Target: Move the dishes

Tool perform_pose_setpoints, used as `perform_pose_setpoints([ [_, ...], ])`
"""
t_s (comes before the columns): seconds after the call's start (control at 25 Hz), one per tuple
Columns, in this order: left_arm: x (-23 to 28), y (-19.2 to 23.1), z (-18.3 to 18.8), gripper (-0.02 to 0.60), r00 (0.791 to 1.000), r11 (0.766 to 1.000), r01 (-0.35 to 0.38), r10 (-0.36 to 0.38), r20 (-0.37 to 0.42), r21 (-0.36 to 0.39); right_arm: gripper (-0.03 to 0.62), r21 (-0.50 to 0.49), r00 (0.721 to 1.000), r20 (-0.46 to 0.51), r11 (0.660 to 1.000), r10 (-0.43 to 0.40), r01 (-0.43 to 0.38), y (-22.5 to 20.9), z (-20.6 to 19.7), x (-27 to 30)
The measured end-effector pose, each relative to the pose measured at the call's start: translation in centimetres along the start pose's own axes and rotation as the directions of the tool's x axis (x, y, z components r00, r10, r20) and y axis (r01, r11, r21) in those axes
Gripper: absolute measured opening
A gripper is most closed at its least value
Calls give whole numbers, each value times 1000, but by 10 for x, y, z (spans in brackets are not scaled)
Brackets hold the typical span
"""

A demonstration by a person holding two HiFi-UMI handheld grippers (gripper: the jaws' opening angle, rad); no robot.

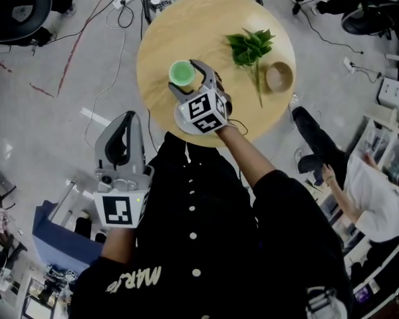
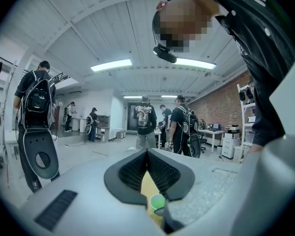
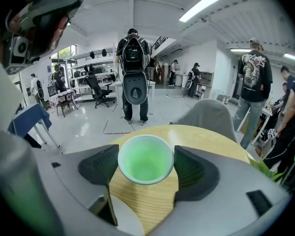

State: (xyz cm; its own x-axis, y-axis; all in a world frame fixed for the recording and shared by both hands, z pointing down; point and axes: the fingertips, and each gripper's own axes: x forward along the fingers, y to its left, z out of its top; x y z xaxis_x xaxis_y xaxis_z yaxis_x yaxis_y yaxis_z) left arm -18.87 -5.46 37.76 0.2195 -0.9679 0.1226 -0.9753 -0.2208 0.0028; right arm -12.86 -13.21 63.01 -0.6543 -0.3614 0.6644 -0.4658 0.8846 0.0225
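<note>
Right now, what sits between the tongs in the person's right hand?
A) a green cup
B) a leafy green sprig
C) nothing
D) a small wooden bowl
A: the right gripper view shows the green cup between the two pads of the right tongs.

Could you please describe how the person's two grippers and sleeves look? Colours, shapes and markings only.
The left gripper and the right gripper both have smooth, rounded grey shells, and their jaws are lined with dark ribbed pads. Each carries a white cube printed with black square markers. The sleeves are black and belong to a black garment with small white buttons.
</note>
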Motion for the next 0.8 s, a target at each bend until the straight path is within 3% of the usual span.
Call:
perform_pose_setpoints([
  [0.28,-5,1,1,3,1000,1000,4,-4,2,1,356,-23,1000,-22,1000,15,-15,24,-14,2],
  [0.8,-7,-1,-4,3,1000,1000,13,-13,-12,4,357,-12,999,-29,1000,28,-28,32,-33,11],
])
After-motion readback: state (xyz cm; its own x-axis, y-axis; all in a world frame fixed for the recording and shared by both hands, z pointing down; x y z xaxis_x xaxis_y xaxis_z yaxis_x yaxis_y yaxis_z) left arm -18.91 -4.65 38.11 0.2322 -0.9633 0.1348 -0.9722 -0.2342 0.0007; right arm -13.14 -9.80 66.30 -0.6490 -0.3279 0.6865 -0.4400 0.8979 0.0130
